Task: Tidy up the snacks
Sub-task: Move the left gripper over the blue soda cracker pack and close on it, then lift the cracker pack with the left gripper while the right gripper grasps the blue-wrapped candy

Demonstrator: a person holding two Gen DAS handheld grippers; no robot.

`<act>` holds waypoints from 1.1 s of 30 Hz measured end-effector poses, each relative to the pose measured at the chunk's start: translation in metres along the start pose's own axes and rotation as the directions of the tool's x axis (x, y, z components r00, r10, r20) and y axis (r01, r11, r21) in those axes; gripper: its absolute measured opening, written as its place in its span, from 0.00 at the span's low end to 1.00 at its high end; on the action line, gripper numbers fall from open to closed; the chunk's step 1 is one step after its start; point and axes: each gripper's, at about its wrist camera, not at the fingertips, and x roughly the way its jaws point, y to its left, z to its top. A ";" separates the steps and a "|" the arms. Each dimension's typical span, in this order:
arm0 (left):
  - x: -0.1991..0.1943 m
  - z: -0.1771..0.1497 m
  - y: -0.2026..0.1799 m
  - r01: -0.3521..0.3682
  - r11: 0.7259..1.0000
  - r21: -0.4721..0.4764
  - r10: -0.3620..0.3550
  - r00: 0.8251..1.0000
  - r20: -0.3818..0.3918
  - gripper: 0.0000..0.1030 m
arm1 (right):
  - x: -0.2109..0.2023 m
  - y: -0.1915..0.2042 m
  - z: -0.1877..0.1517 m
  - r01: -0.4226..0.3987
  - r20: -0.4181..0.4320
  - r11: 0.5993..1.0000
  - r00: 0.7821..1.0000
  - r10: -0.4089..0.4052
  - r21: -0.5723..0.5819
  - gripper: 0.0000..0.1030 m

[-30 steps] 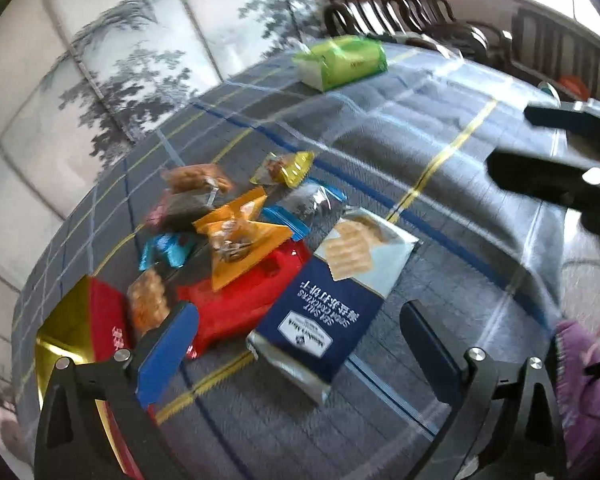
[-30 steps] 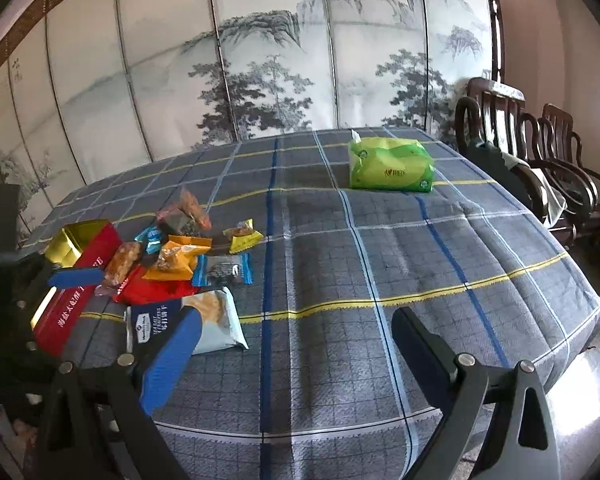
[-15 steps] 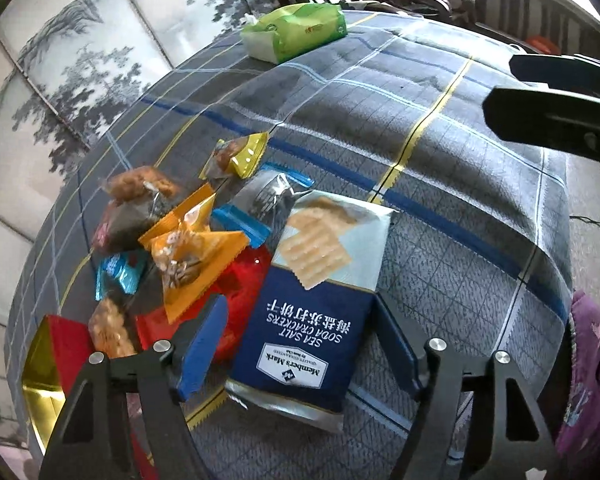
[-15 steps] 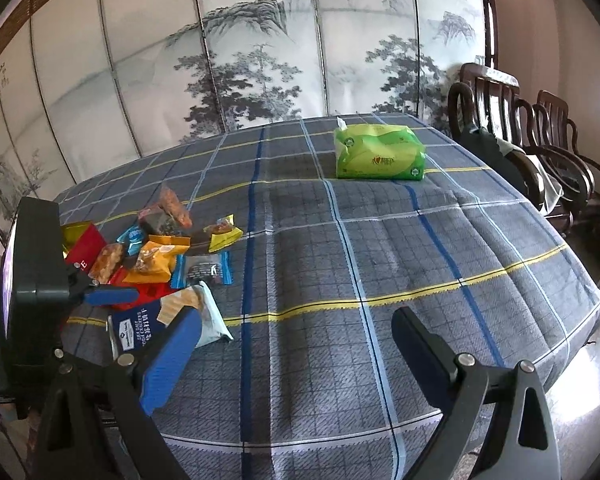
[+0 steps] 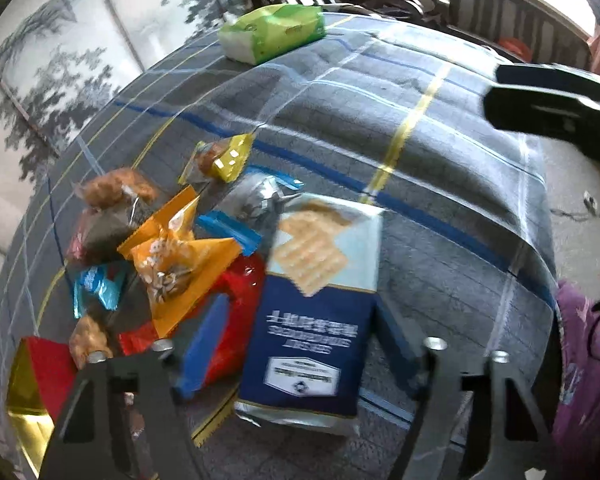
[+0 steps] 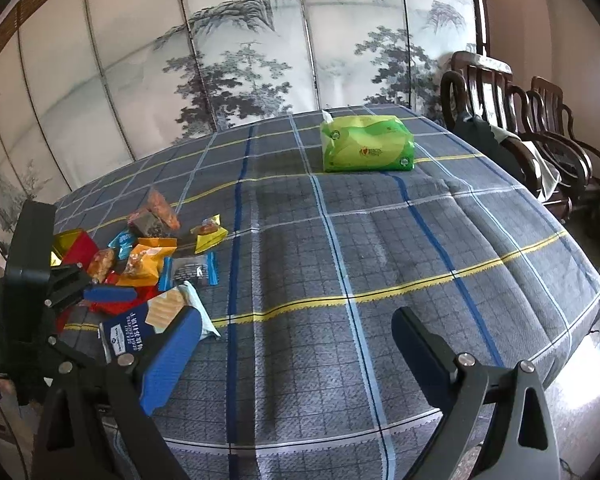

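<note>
A blue and pale cracker packet (image 5: 316, 308) lies lengthwise between the fingers of my left gripper (image 5: 300, 344), whose jaws are closing. The right finger sits against the packet's edge. The blue pad of the left finger (image 5: 204, 340) stands slightly off it, over a red packet (image 5: 240, 312). Beside these lies a heap of small snacks: an orange packet (image 5: 172, 264), a silver and blue one (image 5: 256, 200), a yellow one (image 5: 224, 160). My right gripper (image 6: 296, 356) hovers open over bare tablecloth, with nothing between its fingers. The cracker packet (image 6: 140, 328) shows at its left.
A red and gold box (image 5: 32, 380) stands at the near left of the heap. A green tissue pack (image 6: 366, 144) sits at the table's far side. Dark wooden chairs (image 6: 520, 128) line the right. The checked tablecloth (image 6: 380, 240) drops off at the near edge.
My left gripper has come down closer to the cracker packet and its jaws have narrowed around it. The right gripper stays open and has shifted a little.
</note>
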 end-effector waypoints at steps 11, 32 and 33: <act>-0.023 -0.019 -0.004 -0.028 0.985 -0.172 0.036 0.998 0.043 0.44 | 0.003 -0.010 -0.001 0.006 -0.017 1.000 1.000 -0.006 0.025 0.95; -0.107 -0.071 0.001 -0.102 0.861 -0.498 0.181 0.977 0.113 0.45 | 0.059 0.051 0.025 -0.383 -0.144 0.788 0.922 0.360 -0.481 0.41; -0.110 -0.072 0.001 -0.096 0.861 -0.500 0.178 0.977 0.119 0.45 | 0.066 0.056 0.027 -0.398 -0.168 0.768 0.916 0.365 -0.502 0.32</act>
